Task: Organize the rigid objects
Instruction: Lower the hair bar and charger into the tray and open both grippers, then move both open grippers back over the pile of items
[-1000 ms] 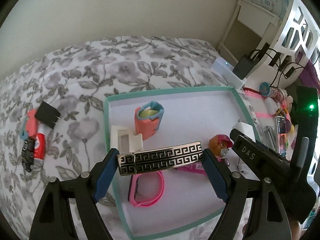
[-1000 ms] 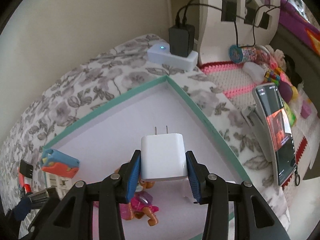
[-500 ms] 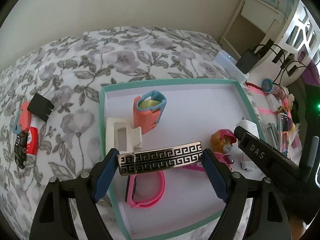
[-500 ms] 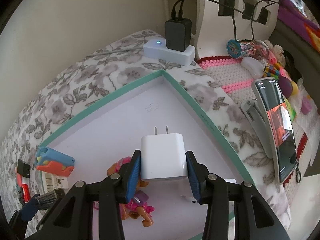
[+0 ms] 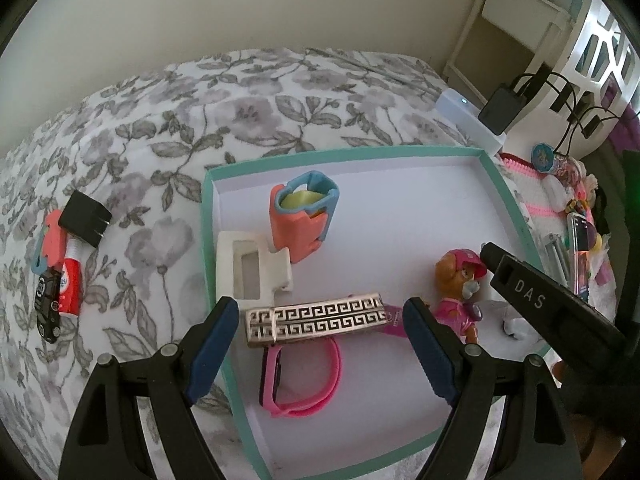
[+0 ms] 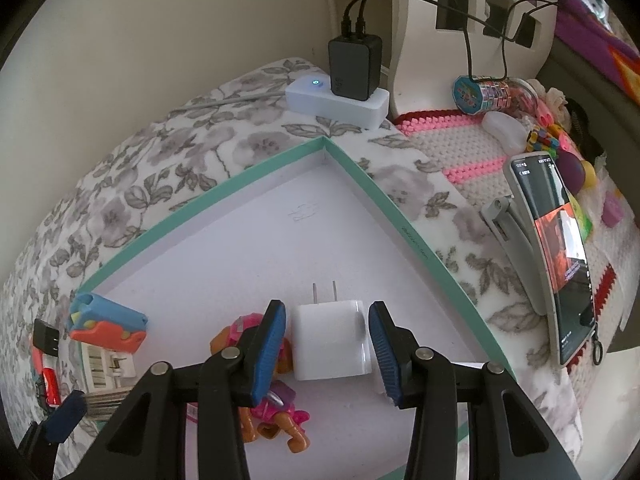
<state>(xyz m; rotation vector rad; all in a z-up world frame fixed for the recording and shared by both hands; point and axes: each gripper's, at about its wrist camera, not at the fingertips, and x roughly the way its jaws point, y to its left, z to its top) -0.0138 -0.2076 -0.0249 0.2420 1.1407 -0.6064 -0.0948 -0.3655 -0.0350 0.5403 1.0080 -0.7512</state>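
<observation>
A teal-rimmed tray (image 5: pixel 208 240) lies on a flowered bedspread. My left gripper (image 5: pixel 320 314) hangs open over its near left part. A metal hair clip (image 5: pixel 316 318) with a key pattern lies below it across a pink wristband (image 5: pixel 304 380), with a gap at each pad. My right gripper (image 6: pixel 326 306) stands open over a white plug charger (image 6: pixel 330 338) that lies on the tray floor, prongs pointing away. An orange and blue toy (image 5: pixel 304 220), a white frame piece (image 5: pixel 248 268) and a pup figure (image 5: pixel 460 284) are also in the tray.
Left of the tray on the bedspread lie a black charger (image 5: pixel 84 220), a red tube (image 5: pixel 70 280) and a small black car (image 5: pixel 46 308). Beyond the far corner sits a power strip (image 6: pixel 340 96) with cables. To the right stand a phone (image 6: pixel 556 248) and small toys on a crochet mat.
The hair clip and the white charger were pinched between the pads before. Now each looks smaller and lower, lying in the tray clear of the pads.
</observation>
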